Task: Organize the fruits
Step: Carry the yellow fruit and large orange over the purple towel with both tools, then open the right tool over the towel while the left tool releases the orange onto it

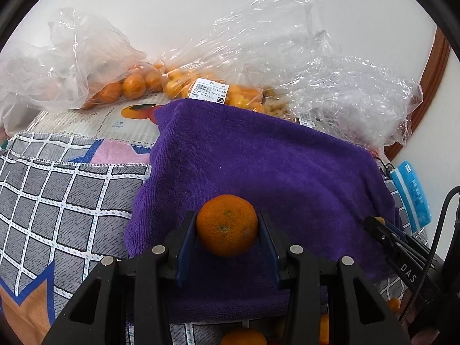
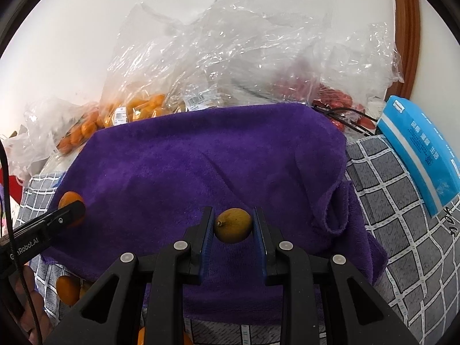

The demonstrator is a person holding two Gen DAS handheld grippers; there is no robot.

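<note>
Two fruits were held over a purple towel (image 1: 258, 158) spread on a checked cloth (image 1: 57, 195). The main risk from here was a drop: both fruits were round and smooth, each was pinched only at its sides near the fingertips, and a small slackening or tilt could have let one roll off the towel, toward loose fruit lying at the towel's near edge. Squeezing harder would likely have bruised them instead. The left hand-held gripper (image 1: 227, 224) was pinching an orange (image 1: 227, 225) between its blue pads, the fruit bulging beyond the fingers front and back. The right hand-held gripper (image 2: 233, 224) was pressed together on a smaller yellowish fruit (image 2: 233, 225), a kumquat by the look of it, its stem end facing left. In the right view the left hand-held gripper appeared at the far left edge with the orange at its tip, well apart from the kumquat. Behind the towel lay clear plastic bags (image 1: 287, 43), one with oranges (image 1: 126, 86) and one with kumquats (image 1: 178, 83) bearing a price label; another seemed to hold red fruit (image 2: 336, 100). A blue packet (image 2: 419, 155) lay at the right.
</note>
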